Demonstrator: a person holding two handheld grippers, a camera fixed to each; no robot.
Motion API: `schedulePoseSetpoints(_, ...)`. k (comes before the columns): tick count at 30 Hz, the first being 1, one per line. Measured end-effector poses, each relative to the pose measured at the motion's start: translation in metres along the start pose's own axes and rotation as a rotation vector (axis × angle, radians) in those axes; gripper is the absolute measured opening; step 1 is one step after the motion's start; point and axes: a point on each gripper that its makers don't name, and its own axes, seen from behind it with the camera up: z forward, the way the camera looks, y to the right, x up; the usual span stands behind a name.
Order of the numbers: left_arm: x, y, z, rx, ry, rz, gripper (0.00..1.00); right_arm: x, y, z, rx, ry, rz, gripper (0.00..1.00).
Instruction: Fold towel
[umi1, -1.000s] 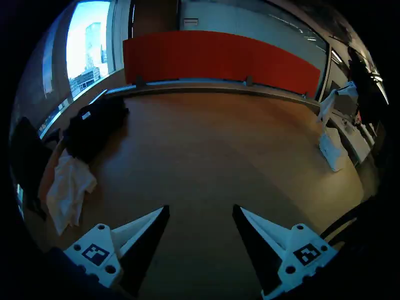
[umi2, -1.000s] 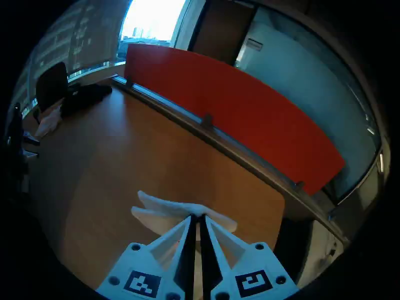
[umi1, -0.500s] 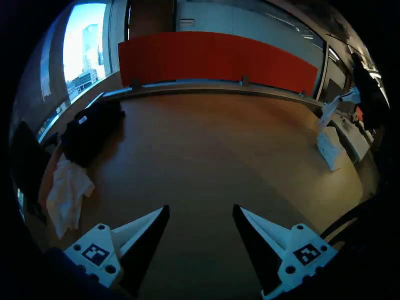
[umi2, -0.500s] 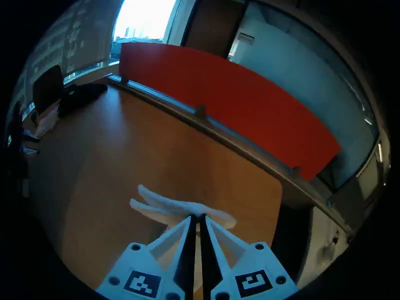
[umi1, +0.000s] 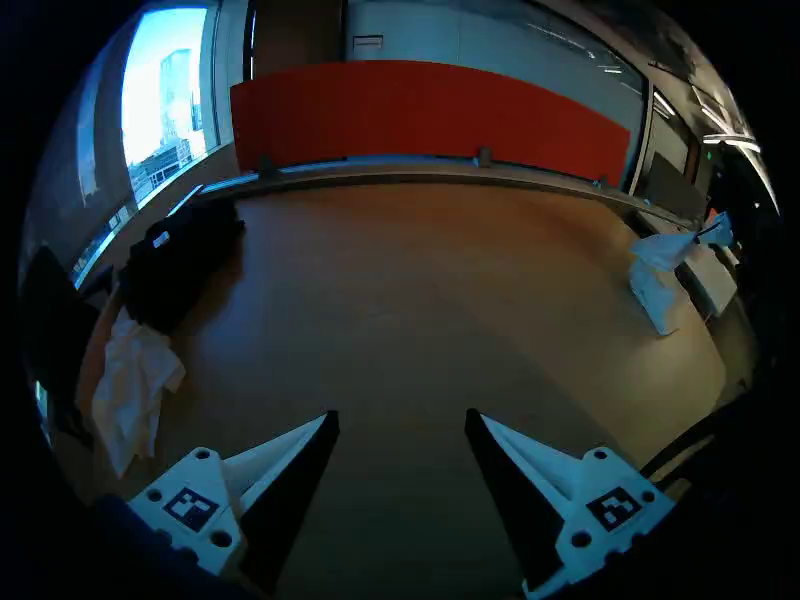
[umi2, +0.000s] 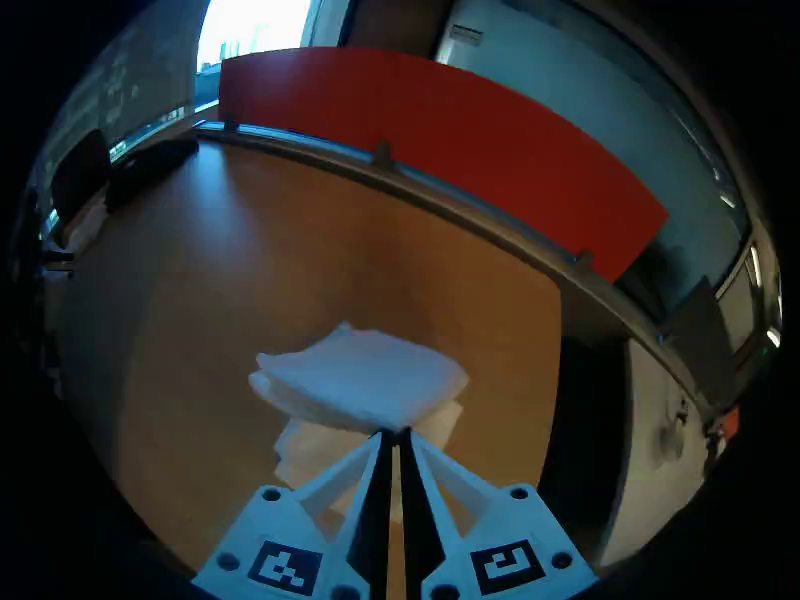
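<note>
My right gripper (umi2: 398, 436) is shut on the near edge of a folded white towel (umi2: 360, 378), which hangs flat just above a stack of folded white towels (umi2: 300, 455) near the table's right end. In the left gripper view, that held towel (umi1: 662, 250) sits over the stack (umi1: 660, 298) at the far right, with the right gripper (umi1: 716, 231) behind it. My left gripper (umi1: 400, 416) is open over bare wooden table, with nothing between its fingers. A crumpled white towel (umi1: 130, 385) lies at the table's left edge.
A black bag (umi1: 180, 260) lies on the table (umi1: 420, 290) beyond the crumpled towel. A red partition (umi1: 430, 110) runs along the far edge. A dark chair (umi2: 80, 175) stands at the left end. The table's right edge (umi2: 555, 400) drops off beside the stack.
The right gripper has tipped downward and brought the folded towel over the stack, which now shows beneath it. The left gripper has barely moved.
</note>
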Motion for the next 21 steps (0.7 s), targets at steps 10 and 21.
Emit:
schedulePoseSetpoints(10,-0.004,-0.002,-0.003,0.002,-0.007,0.006,0.93,-0.041,0.005,0.01,-0.008,-0.069,0.07,0.05)
schedulePoseSetpoints(21,-0.007,-0.004,-0.006,0.01,-0.012,0.01,0.94,-0.07,0.007,0.021,-0.024,-0.13,0.107,0.05)
